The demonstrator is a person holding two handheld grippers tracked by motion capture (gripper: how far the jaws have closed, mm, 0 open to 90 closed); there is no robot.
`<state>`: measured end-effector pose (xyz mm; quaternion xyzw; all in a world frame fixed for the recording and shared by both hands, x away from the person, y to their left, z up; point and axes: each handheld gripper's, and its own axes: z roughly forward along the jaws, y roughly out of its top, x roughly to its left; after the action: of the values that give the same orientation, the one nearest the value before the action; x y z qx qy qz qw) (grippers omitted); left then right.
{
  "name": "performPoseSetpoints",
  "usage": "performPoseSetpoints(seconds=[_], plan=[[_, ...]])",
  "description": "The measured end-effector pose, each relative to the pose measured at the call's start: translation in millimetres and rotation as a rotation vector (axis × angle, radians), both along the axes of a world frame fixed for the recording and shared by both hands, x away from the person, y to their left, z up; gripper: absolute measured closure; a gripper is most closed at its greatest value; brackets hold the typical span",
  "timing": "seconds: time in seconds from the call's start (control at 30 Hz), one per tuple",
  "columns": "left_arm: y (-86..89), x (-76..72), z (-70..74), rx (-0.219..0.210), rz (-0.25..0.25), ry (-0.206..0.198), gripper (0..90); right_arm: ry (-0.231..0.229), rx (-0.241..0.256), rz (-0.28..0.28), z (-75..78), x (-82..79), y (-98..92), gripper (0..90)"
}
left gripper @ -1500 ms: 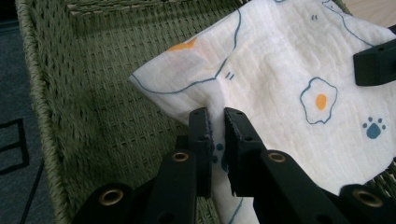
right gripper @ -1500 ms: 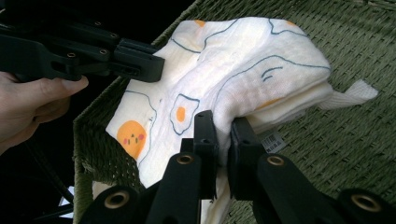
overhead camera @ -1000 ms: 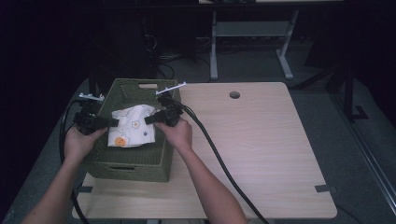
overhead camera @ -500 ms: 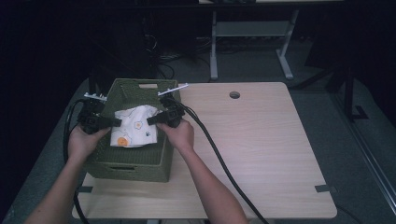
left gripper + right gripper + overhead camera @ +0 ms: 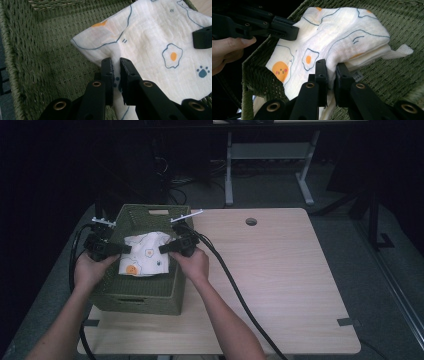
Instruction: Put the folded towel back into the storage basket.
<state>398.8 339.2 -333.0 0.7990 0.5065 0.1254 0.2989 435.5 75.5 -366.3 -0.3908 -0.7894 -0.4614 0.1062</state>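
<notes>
dark room, desk legs and cables at the back, pale wood counter [image 5: 280,270] in front of you. your left gripper [image 5: 116,65] has its jaws nearly closed on a pinched ridge of the white cloth [image 5: 160,45], only the fabric's thickness between them. your right gripper [image 5: 331,68] is the same, jaws clamped on the folded edge of the cloth [image 5: 329,37], with a printed tag just beside its right jaw. in the high view the left gripper [image 5: 120,249] and right gripper [image 5: 165,248] face each other across the cloth [image 5: 145,254], which sits inside the green woven basket [image 5: 145,292] at the left end of the counter.

change from a second ago: small. both grippers have stayed pinched on the cloth, hands barely shifted. the cloth looks a little more bunched and slightly higher between the two grippers, with the egg-print face up. the basket has not moved.

meaning, as a judgement: you have both grips set and are at the start of a lift or spread, cloth not yet clear of the basket rim. likely next is raising both ends together; watch the folded layers slipping from your right gripper.
</notes>
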Motion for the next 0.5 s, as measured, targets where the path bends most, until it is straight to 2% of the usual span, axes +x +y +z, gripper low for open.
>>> performPoseSetpoints(seconds=[0.17, 0.23, 0.27, 0.3, 0.33, 0.5], plan=[[0.2, 1.5, -0.4, 0.010, -0.004, 0.002, 82.1, -0.004, 0.003, -0.004, -1.1, -0.9, 0.4, 82.0], [-0.7, 2.5, -1.6, 0.025, 0.007, 0.001, 75.3, -0.002, -0.002, -0.007, -2.4, -0.7, 0.6, 72.5], [-1.2, 4.0, -3.3, 0.061, 0.016, 0.001, 70.2, 0.002, -0.013, -0.018, -2.9, -0.4, 0.7, 64.6], [-1.2, 4.0, -3.3, 0.061, 0.016, 0.001, 67.7, 0.002, -0.013, -0.018, -2.9, -0.4, 0.7, 64.6], [-0.5, 4.5, -4.7, 0.065, 0.032, 0.002, 65.9, -0.008, -0.040, -0.045, -3.6, -0.1, -1.2, 61.9], [2.5, 4.8, -4.8, 0.057, 0.040, -0.002, 66.0, 0.001, -0.032, -0.054, -4.9, 0.4, -6.1, 59.8]])
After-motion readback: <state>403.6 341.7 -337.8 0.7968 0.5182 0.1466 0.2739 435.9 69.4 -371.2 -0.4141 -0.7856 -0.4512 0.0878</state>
